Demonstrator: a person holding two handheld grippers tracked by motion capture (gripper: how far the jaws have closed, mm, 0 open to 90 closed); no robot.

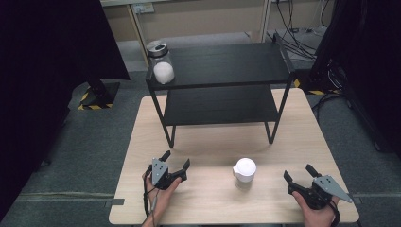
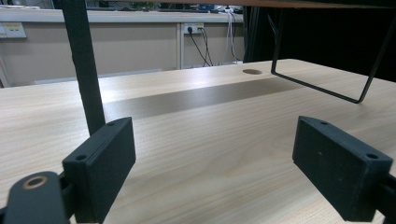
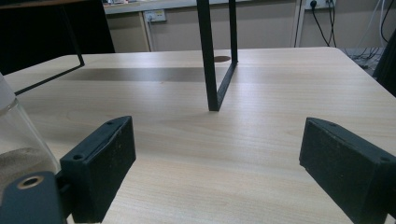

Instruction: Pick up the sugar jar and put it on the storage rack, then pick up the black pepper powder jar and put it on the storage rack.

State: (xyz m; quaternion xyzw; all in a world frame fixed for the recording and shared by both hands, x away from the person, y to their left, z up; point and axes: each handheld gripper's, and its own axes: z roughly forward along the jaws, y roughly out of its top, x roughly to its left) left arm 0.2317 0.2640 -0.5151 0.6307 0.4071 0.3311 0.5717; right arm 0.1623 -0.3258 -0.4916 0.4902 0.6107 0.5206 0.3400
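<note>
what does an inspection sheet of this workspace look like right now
surface: light wooden table, bare around the things named below
job's things: white-lidded jar upright on the table between the two grippers, touched by neither; second jar with a grey lid and white contents on the top left corner of the black two-tier shelf
clutter: nothing seen
grippers: left gripper open, nothing between its jaws; right gripper open, nothing between its jaws; both rest low at the table's near edge
cables: black cables on the floor behind the table
surroundings: grey carpet, beige wall with sockets, dark curtains at both sides
</note>
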